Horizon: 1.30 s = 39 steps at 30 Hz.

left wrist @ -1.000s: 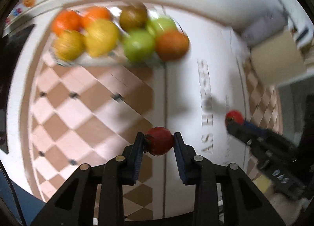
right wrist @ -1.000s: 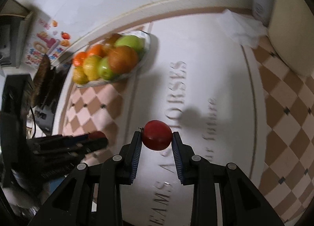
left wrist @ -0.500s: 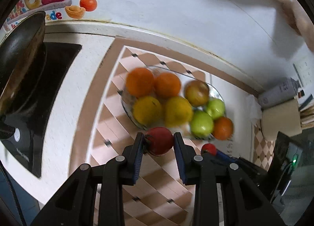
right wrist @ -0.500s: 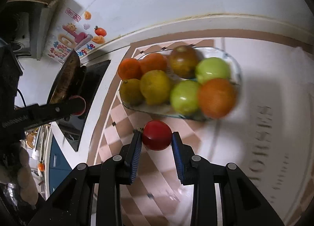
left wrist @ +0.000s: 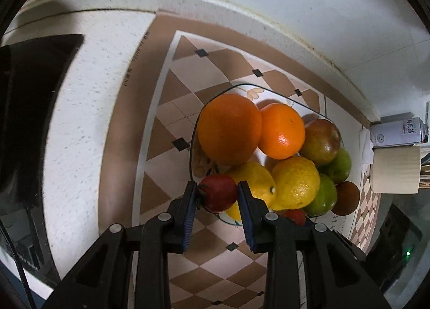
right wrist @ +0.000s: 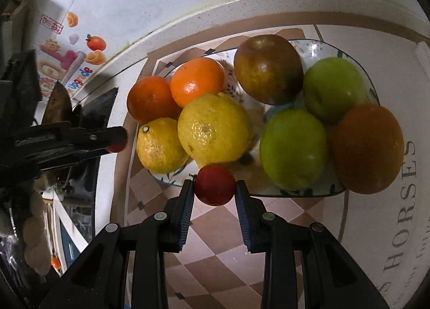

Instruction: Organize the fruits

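Each small red fruit, one clamped in the left gripper at the glass dish's near rim, one in the right gripper likewise, looks light, smooth, thin-skinned, best pinched gently across its middle.

left gripper clamps a red fruit (small, round) beside the fruit plate

Home kitchen. Speckled white countertop against a white wall, black cooktop with a pan on it, checkered mat, glass fruit dish, cartoon fruit stickers on the wall.
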Tool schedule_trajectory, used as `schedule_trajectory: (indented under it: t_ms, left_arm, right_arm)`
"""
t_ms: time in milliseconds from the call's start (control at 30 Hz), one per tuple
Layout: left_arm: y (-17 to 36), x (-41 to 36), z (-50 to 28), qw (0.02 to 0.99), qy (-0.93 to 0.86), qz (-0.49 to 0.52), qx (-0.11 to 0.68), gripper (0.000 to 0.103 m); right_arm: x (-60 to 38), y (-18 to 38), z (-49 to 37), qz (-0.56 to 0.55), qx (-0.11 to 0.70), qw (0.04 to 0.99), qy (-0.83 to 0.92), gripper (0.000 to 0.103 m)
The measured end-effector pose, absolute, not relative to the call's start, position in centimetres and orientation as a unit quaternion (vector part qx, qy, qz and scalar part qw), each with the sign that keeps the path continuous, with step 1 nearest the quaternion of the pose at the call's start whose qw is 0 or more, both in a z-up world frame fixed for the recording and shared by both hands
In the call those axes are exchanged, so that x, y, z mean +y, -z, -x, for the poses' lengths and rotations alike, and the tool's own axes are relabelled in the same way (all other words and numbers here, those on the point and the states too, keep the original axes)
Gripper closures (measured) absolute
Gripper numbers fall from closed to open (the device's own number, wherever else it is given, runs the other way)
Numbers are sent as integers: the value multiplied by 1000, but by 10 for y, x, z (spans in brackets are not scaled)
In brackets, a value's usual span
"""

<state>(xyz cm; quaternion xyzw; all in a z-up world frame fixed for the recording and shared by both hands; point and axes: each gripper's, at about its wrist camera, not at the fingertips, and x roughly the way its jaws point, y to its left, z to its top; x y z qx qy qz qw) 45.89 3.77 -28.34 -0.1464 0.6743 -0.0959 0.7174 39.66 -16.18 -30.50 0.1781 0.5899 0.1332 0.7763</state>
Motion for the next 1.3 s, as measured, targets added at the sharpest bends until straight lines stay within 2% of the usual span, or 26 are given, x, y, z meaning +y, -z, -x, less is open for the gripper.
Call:
schedule_trajectory:
  t_ms: [267,333,433,567,700,733,767,800,833,867,933,1000,1300]
  left_arm:
    - [286,38,-470,712,113,148,677,73]
    - [287,38,-472,709,110,145,681,67]
    - [289,40,-474,703,107,146,688,64]
    - [289,42,-475,696,102,143,697,64]
    - [281,41,-471,704,104,123,691,64]
    - [277,42,-469,708,104,117,689,58]
    - [272,43,-466,714,103,107,684,53]
    - [268,42,-463,719,103,100,681,42]
    - [264,41,-459,724,104,93,676,34]
    - [257,40,-454,731,104,85,669,30]
    - [250,35,-445,736,109,72,664,12]
    - [241,28,-433,742,106,50,660,7]
    - [191,6,-385,792,78,1,605,3]
  right_arm:
    - [-165,308,-396,-192,589,776,-116,68]
    - [-166,309,-394,-194,589,777,-112,68]
    - [-164,310,-394,-196,589,777,-107,65]
    - [-162,305,-393,-193,589,779,-94,34]
    - [-162,293,-389,-184,580,789,-83,33]
    - [-163,288,-387,-179,577,794,-74,32]
    - [-164,284,-385,-174,573,798,-67,26]
    - [-165,277,-382,-165,568,804,-56,16]
    - [-167,271,-379,-155,565,809,-43,12]
    - [-169,266,-377,-145,564,813,-30,11]
    - [-172,256,-372,-130,565,815,-9,10]
    - [-177,248,-367,-114,565,817,11,6]
    - [-195,209,-334,-76,539,838,37,5]
